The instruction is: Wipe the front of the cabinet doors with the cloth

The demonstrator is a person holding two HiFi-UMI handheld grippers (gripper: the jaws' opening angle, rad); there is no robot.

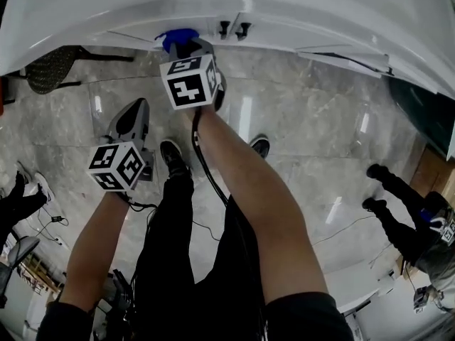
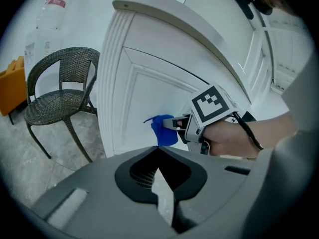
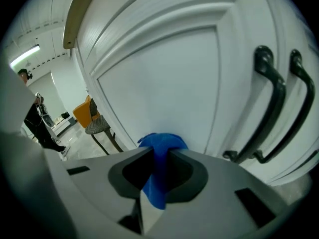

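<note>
A blue cloth (image 1: 178, 40) is pressed against the panel of a white cabinet door (image 1: 128, 9). My right gripper (image 1: 186, 48) is shut on it. In the right gripper view the cloth (image 3: 162, 142) bunches between the jaws and touches the door's recessed panel (image 3: 164, 78). Two dark handles (image 3: 271, 103) stand to the right of it. My left gripper (image 1: 135, 111) hangs lower, away from the cabinet, shut with nothing in it. The left gripper view looks past its jaws (image 2: 158, 149) at the right gripper (image 2: 183, 126) and the cloth (image 2: 163, 130) on the door.
A dark wicker chair (image 2: 60, 101) stands left of the cabinet, with an orange seat (image 2: 10, 86) behind it. My legs and shoes (image 1: 170, 155) are below, on a grey marble floor. A seated person (image 1: 405, 219) is at right. Cables (image 1: 57, 222) lie at left.
</note>
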